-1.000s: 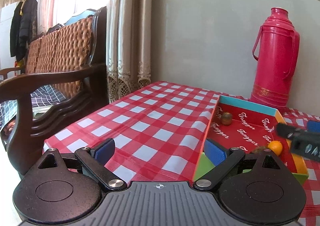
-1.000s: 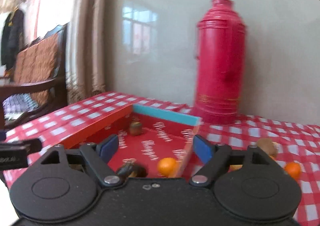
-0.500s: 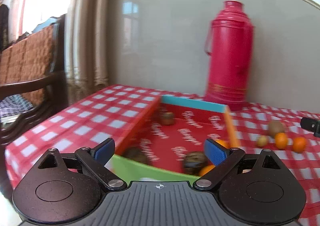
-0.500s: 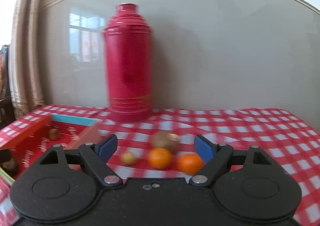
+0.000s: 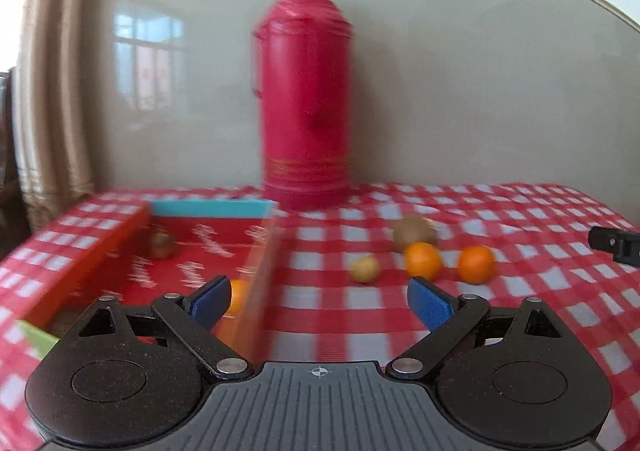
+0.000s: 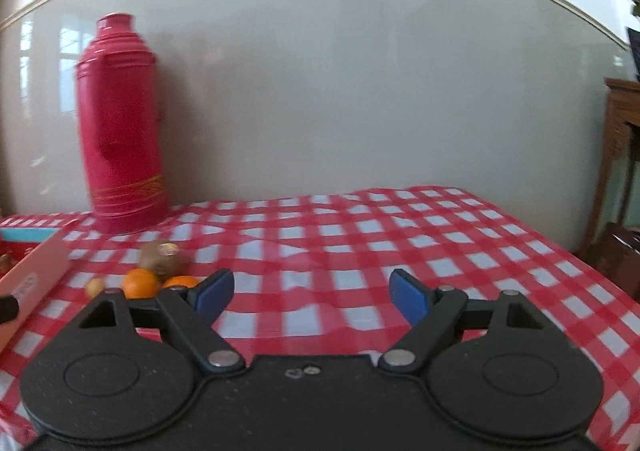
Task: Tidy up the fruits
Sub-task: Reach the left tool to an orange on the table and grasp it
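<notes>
Both cameras have swung off to the right over the last second. In the left wrist view the chair and curtain have mostly slid out of frame, the red thermos [image 5: 306, 99] now sits dead centre, and the loose fruit right of the box [image 5: 200, 251] has come into view: a kiwi [image 5: 414, 233], two oranges [image 5: 423, 261], and a small yellowish fruit [image 5: 365, 269]. The right wrist view has gone past the thermos too, so the box is only a sliver at the left edge, with bare checked surface [image 6: 400, 235] ahead.

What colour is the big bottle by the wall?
Pinkish red with gold bands; the flask shows best in the right wrist view.
</notes>
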